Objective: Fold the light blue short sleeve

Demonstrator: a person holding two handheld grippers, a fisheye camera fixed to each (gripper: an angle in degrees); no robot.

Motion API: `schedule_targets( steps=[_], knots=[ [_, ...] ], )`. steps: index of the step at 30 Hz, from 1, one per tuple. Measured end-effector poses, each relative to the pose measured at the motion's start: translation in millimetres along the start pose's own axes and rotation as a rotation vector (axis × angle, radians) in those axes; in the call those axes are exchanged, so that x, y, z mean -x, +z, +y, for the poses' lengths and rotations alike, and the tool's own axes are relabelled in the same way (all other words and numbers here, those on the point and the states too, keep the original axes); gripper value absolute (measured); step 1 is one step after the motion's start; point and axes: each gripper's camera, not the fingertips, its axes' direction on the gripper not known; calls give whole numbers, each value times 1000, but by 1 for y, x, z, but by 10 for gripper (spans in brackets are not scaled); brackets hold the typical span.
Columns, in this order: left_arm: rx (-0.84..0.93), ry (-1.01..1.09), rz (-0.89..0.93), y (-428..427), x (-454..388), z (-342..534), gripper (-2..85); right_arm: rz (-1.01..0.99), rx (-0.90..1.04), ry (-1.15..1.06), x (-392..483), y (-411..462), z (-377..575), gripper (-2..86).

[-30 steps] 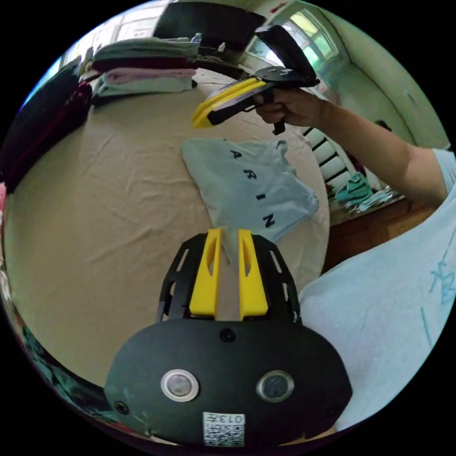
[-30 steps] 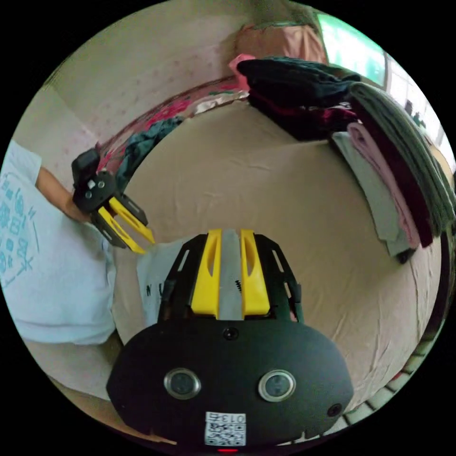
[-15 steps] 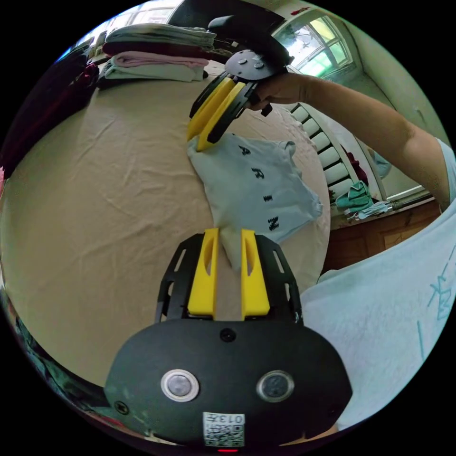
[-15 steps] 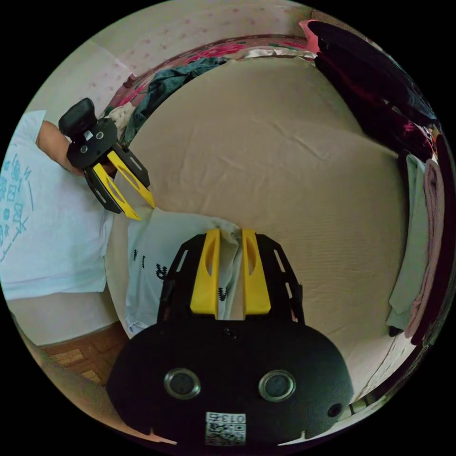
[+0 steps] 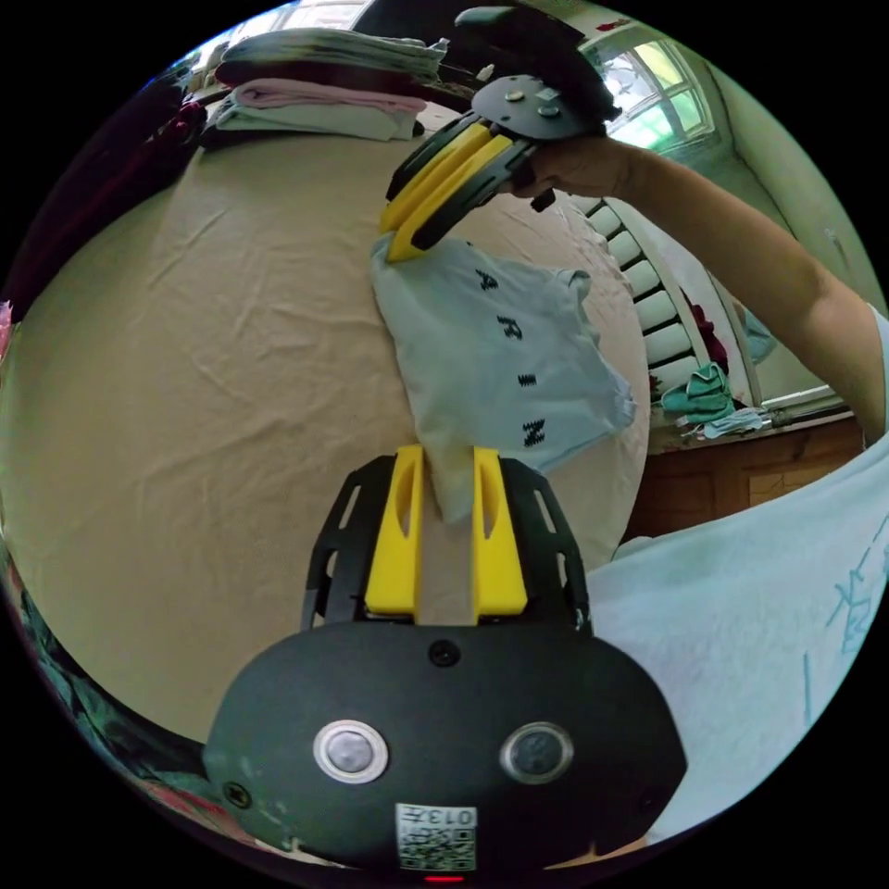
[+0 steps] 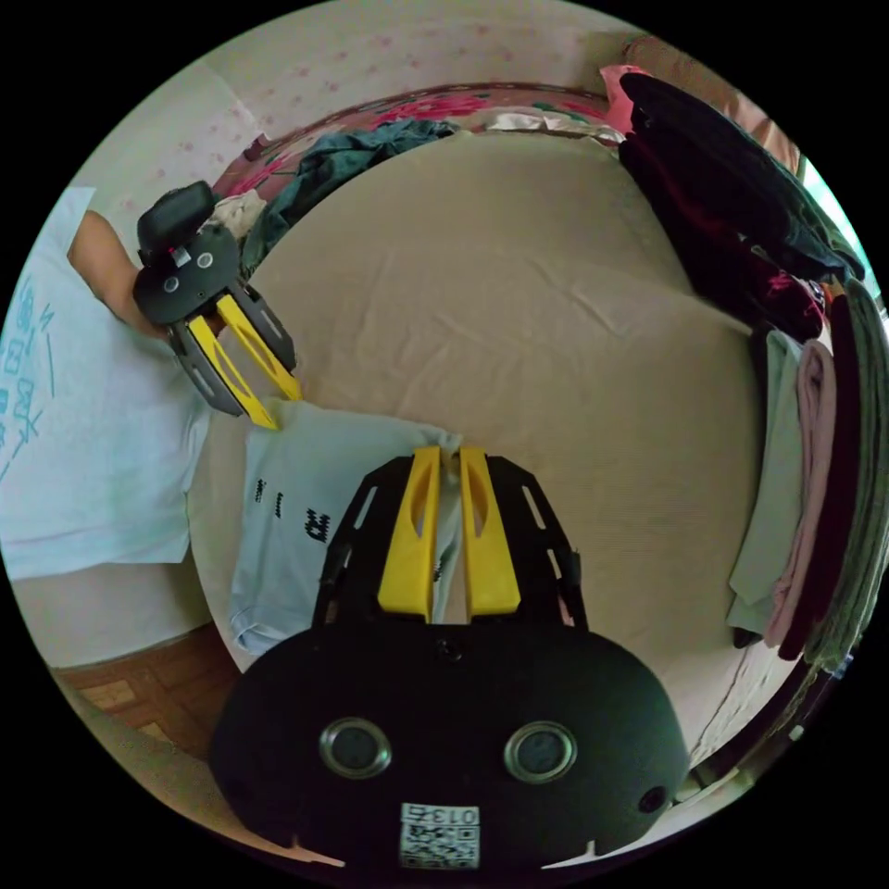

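light blue short-sleeve cotton shirt (image 5: 500,361) flat on beige bed sheet (image 5: 204,370) | left gripper (image 5: 444,463) fingers parted round near corner, not clamped | right gripper (image 6: 449,461) fingers pinching far corner | advice: clamp left, lift both corners level

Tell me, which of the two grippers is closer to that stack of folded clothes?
Right. The right gripper sits at the shirt's corner on the side toward the stack of folded clothes; the left gripper is at the opposite corner, farther from the stack.
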Motion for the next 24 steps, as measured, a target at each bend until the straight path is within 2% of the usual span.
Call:
schedule_targets(
  steps=[8, 12, 17, 24],
  knots=[
    [-60, 16, 116, -15, -30, -18, 10, 134, -74, -16, 38, -42, 50, 26],
    [-80, 151, 114, -26, -72, -40, 8, 221, -121, 12, 63, -65, 92, 26],
    [-78, 331, 123, -18, -129, -72, 8, 330, -175, 134, 99, -81, 173, 25],
    [0, 552, 138, 42, -205, -127, 12, 361, -195, 391, 129, -59, 272, 19]
  ],
)
